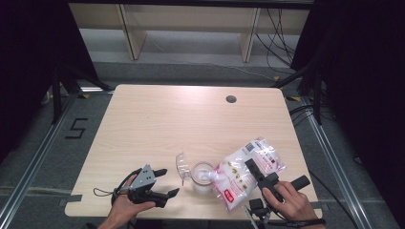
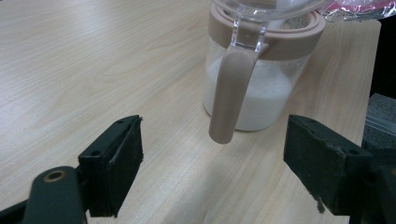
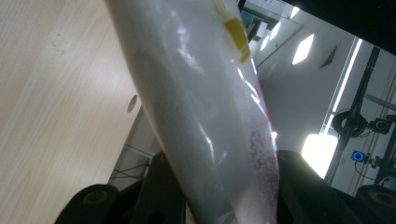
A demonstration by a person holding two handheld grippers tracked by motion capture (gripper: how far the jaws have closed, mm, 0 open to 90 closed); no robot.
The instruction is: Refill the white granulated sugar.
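Observation:
A clear jar [image 1: 203, 179] with a pinkish-brown collar stands near the table's front edge, partly filled with white granules. Its clear lid [image 1: 181, 165] is flipped up to the left. My right gripper [image 1: 250, 167] is shut on a plastic bag of white granules [image 1: 244, 172], which is tilted with its lower end at the jar's mouth. In the right gripper view the bag [image 3: 205, 116] rises between the jaws of my right gripper [image 3: 219, 186]. My left gripper [image 1: 168, 181] stands open just left of the jar. In its own view my left gripper [image 2: 212, 172] faces the jar [image 2: 254, 88] and the lid's hanging tab [image 2: 231, 93] without touching either.
The wooden table [image 1: 157, 119] has a round cable hole [image 1: 231, 99] at its back right. The jar and both grippers sit close to the front edge. Light wooden shelving [image 1: 191, 28] stands on the floor beyond the table.

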